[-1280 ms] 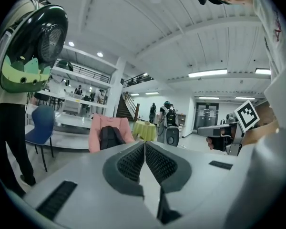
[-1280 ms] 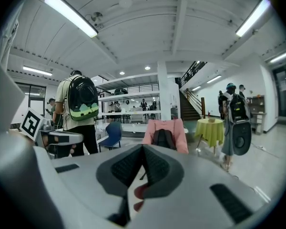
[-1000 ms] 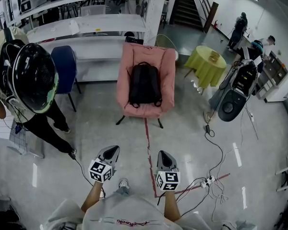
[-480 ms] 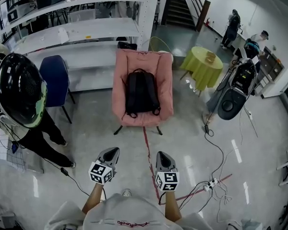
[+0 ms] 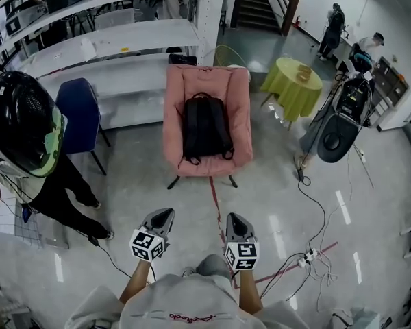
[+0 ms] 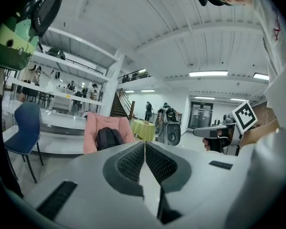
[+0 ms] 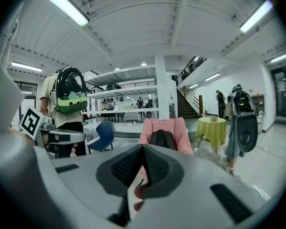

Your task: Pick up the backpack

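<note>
A black backpack (image 5: 206,127) rests upright against the back of a pink armchair (image 5: 178,115) ahead of me; it also shows as the backpack (image 6: 107,138) in the left gripper view and the backpack (image 7: 162,139) in the right gripper view. My left gripper (image 5: 163,216) and right gripper (image 5: 235,219) hang side by side low in the head view, well short of the chair. Both have their jaws pressed together with nothing between them.
A person in a black helmet (image 5: 20,122) stands at the left beside a blue chair (image 5: 79,115). A yellow-green round table (image 5: 292,82) and a dark wheeled machine (image 5: 339,125) stand right of the armchair. Cables (image 5: 308,252) and red floor tape (image 5: 216,204) lie underfoot.
The armchair and backpack sit slightly closer and more central than a second ago. Both grippers stay shut in the same side-by-side pose.
</note>
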`<state>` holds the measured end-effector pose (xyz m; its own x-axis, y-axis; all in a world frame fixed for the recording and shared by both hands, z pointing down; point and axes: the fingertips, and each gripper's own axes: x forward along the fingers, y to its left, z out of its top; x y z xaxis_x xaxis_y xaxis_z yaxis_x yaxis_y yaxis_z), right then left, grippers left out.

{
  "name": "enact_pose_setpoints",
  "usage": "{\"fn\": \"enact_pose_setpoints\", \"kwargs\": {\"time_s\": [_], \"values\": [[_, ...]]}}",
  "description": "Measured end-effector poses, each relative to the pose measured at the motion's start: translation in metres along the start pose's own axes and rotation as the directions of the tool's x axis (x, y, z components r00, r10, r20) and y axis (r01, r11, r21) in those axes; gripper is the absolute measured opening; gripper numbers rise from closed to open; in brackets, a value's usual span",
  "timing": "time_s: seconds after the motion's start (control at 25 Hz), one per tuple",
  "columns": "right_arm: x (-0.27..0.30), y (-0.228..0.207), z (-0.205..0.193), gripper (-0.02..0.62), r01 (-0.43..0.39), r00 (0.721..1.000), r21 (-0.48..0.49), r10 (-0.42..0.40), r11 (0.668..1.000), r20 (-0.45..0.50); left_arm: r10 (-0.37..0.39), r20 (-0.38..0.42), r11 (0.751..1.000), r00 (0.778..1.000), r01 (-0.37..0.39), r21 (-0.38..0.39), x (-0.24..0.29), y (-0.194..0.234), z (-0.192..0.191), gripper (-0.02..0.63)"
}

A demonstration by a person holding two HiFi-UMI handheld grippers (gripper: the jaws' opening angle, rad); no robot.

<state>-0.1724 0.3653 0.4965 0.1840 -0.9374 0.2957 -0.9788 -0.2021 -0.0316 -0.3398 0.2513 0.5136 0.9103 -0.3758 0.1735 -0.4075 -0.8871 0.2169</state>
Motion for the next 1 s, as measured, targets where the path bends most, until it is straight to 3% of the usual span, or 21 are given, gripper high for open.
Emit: {"fn": "enact_pose_setpoints", "kwargs": {"time_s": [0.56,1.0], "values": [[0.042,-0.022,0.006,0.018,-0.035,0.999,0.004,0.035,0.999,0.014,0.018,0.016,1.0,1.0,-0.018,-0.001,0.041,0.018,0.008,0.015],[0.127,-0.065,0.054,0.018,-0.119,0.991,-0.042,0.121,0.992,0.054,0.024,0.028,1.0,0.999,-0.024,0.008,0.132,0.038,0.045,0.017]]}}
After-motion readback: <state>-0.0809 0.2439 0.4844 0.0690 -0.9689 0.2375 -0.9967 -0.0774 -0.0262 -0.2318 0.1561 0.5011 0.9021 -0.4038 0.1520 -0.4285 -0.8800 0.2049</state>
